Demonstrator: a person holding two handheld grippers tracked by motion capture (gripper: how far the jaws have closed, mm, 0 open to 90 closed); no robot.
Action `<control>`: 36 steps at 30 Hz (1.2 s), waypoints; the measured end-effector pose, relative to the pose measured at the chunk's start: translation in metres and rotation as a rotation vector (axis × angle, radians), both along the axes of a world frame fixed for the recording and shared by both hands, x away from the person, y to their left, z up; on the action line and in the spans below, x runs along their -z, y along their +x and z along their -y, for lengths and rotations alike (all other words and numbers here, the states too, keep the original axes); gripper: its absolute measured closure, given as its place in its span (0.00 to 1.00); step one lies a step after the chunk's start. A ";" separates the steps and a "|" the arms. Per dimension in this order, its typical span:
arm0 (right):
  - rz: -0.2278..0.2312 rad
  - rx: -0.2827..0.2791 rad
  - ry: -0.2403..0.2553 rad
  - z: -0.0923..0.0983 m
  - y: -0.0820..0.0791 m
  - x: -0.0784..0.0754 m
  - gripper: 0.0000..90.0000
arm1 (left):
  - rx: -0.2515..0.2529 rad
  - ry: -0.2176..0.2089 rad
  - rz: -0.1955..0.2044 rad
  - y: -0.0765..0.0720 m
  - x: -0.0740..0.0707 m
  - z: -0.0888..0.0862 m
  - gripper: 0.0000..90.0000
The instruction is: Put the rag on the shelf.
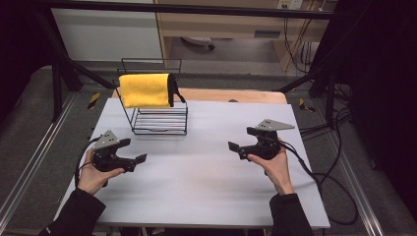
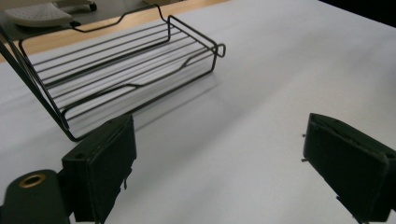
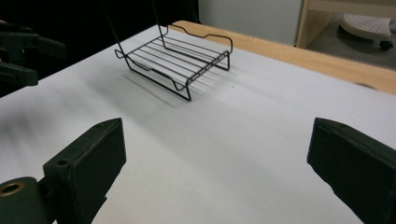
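A yellow towel (image 1: 144, 90) hangs folded over the top of a black wire rack (image 1: 160, 120) at the back left of the white table (image 1: 196, 191). My left gripper (image 1: 137, 150) is held low over the table in front of the rack, to its left, jaws apart and empty. In the left gripper view the left gripper (image 2: 219, 128) looks past bare table at the rack's lower shelf (image 2: 116, 63). My right gripper (image 1: 239, 138) hovers at the table's right, pointing left, open and empty. In the right gripper view the right gripper (image 3: 217, 128) faces the rack (image 3: 182, 58), with the left gripper (image 3: 50, 63) far left.
A wooden strip (image 1: 231, 95) borders the table's far edge. Black frame struts (image 1: 74, 69) rise at both back corners. Cables (image 1: 324, 182) trail off the right side of the table. A wide stretch of bare white tabletop lies between the two grippers.
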State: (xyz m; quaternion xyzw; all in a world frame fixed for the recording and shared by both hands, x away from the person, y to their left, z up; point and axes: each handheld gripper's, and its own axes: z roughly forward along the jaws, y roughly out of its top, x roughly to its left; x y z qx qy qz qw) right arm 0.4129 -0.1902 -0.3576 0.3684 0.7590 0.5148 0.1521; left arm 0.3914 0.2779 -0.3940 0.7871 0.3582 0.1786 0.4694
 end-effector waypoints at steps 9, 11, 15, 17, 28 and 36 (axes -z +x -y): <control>-0.048 0.012 -0.012 0.031 -0.014 0.041 0.04 | 0.029 0.023 -0.023 -0.006 0.024 0.002 0.11; -0.055 0.016 -0.015 0.038 -0.018 0.049 0.03 | 0.035 0.029 -0.031 -0.006 0.028 0.001 0.11; -0.071 0.029 -0.021 0.051 -0.025 0.063 0.02 | 0.043 0.033 -0.033 -0.006 0.034 0.000 0.11; -0.076 0.034 -0.025 0.056 -0.029 0.069 0.02 | 0.043 0.035 -0.030 -0.007 0.036 -0.001 0.11; -0.109 0.057 -0.033 0.075 -0.044 0.088 0.02 | 0.044 0.063 -0.030 -0.012 0.045 -0.002 0.11; -0.108 0.055 -0.036 0.078 -0.049 0.090 0.02 | 0.045 0.064 -0.029 -0.015 0.047 -0.004 0.11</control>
